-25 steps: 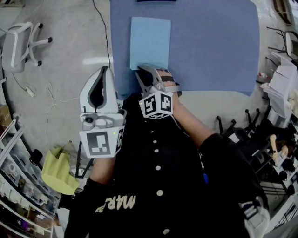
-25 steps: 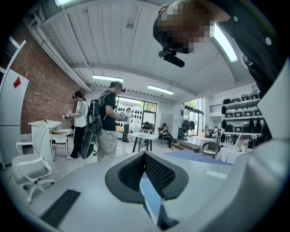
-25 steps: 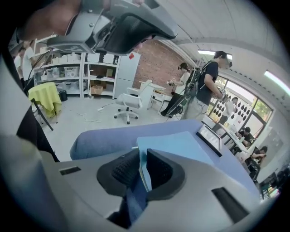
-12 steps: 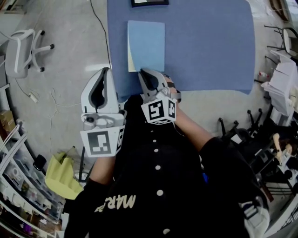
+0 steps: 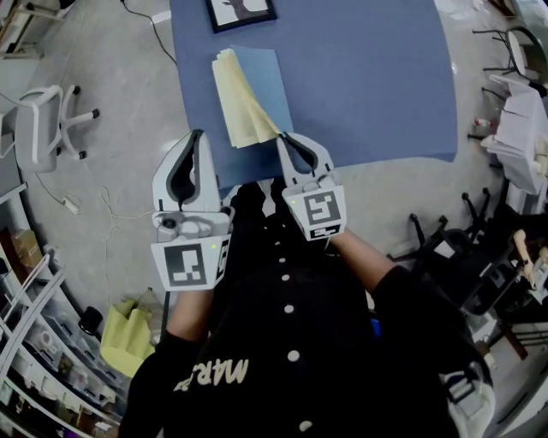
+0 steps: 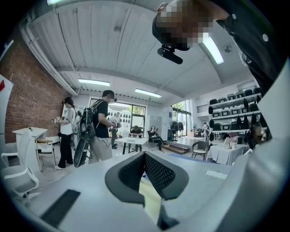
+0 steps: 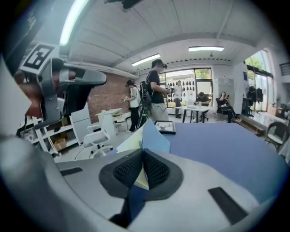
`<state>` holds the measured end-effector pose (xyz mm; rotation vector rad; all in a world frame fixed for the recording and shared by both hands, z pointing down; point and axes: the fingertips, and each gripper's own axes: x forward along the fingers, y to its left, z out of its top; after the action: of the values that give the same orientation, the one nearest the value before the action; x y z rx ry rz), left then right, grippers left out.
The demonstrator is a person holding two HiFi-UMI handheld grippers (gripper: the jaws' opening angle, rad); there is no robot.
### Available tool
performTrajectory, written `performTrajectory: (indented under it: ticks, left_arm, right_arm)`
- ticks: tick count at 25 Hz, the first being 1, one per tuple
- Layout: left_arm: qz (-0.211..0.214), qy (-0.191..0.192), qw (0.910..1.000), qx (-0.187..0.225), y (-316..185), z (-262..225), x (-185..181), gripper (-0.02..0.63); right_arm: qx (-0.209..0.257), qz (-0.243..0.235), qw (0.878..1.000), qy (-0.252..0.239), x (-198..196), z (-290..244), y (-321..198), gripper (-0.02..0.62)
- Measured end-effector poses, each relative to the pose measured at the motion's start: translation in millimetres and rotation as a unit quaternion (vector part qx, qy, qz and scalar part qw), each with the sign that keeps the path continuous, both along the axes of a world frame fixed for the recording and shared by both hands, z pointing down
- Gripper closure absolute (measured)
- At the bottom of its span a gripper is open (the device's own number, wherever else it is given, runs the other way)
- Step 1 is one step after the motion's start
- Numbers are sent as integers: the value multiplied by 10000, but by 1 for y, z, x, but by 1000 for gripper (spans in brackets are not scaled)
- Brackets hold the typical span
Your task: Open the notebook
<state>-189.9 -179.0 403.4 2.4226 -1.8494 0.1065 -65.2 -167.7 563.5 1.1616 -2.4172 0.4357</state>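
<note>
A notebook (image 5: 265, 81) with a light blue cover lies on the blue table (image 5: 377, 85). Its near right corner is lifted, and pale yellow pages (image 5: 235, 107) fan out under the raised cover. My right gripper (image 5: 285, 137) is shut on that corner; its jaws have just been closing on it. In the right gripper view the blue cover (image 7: 154, 136) rises above the jaws with a yellow page pinched between the pads. My left gripper (image 5: 196, 135) hovers at the table's near left edge, beside the notebook, shut with nothing in it. The left gripper view shows yellow pages (image 6: 152, 201) beyond the jaws.
A framed picture (image 5: 241, 13) lies at the table's far edge behind the notebook. A white chair (image 5: 51, 120) and a cable are on the floor to the left, a yellow bag (image 5: 128, 338) lower left. Chairs and clutter stand on the right. People (image 7: 156, 90) stand in the background.
The right gripper has risen and rolled with the notebook's corner, lifting the cover from flat so the yellow pages fan out. The left gripper has lifted slightly.
</note>
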Motion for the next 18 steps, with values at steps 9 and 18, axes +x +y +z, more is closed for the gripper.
performTrajectory:
  ticks: [9, 18]
  left_arm:
    - [375, -58, 9993, 12, -20, -7, 53, 603]
    - [448, -113, 9989, -91, -29, 1, 72, 603]
  right_arm:
    - [-166, 1277, 9890, -725, 102, 0, -30, 583]
    - [-1473, 2450, 9460, -1528, 175, 65, -45, 578]
